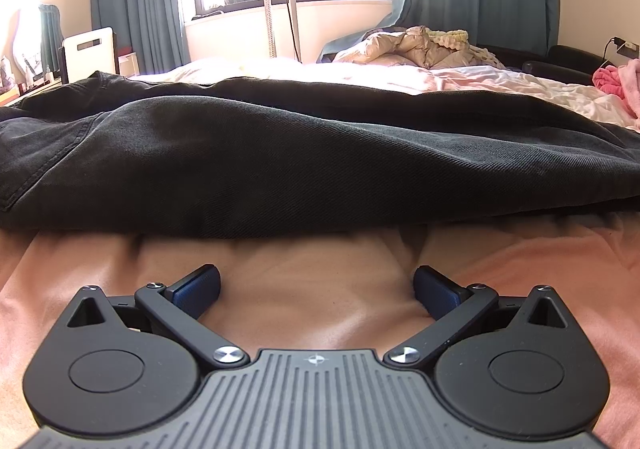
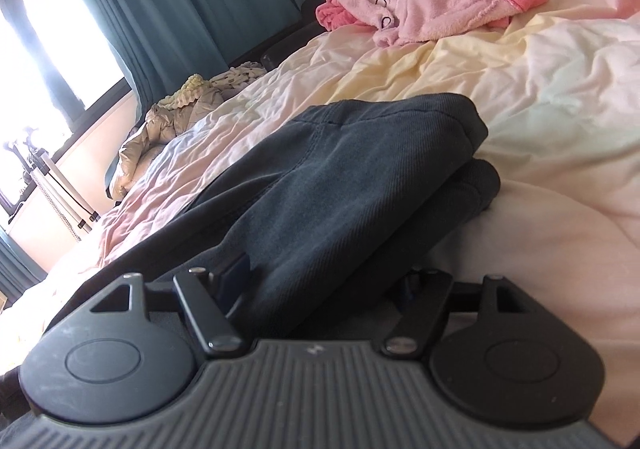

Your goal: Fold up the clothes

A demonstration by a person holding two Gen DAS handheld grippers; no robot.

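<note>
On the bed's pink sheet (image 1: 120, 261) lies a folded pair of black twill denim trousers (image 1: 280, 153), its long axis running crosswise before the left tongs (image 1: 318, 289), which gape wide and empty just short of it. Right tongs (image 2: 320, 281) straddle the trousers' folded end, though whether their pads press the cloth I cannot tell.

The black jeans (image 2: 340, 185) hid the right gripper's (image 2: 324, 281) fingertips; both side edges of the left view cropped them.

The black trousers (image 1: 304, 153) are matt twill cloth with a fine diagonal weave. The bedsheet (image 1: 312, 301) is smooth, soft, creased cloth. The left gripper (image 1: 317, 287) is matt black plastic with shiny metal screws and ribbed blue pads. The pink robe (image 2: 424, 5) looks fluffy fleece.
</note>
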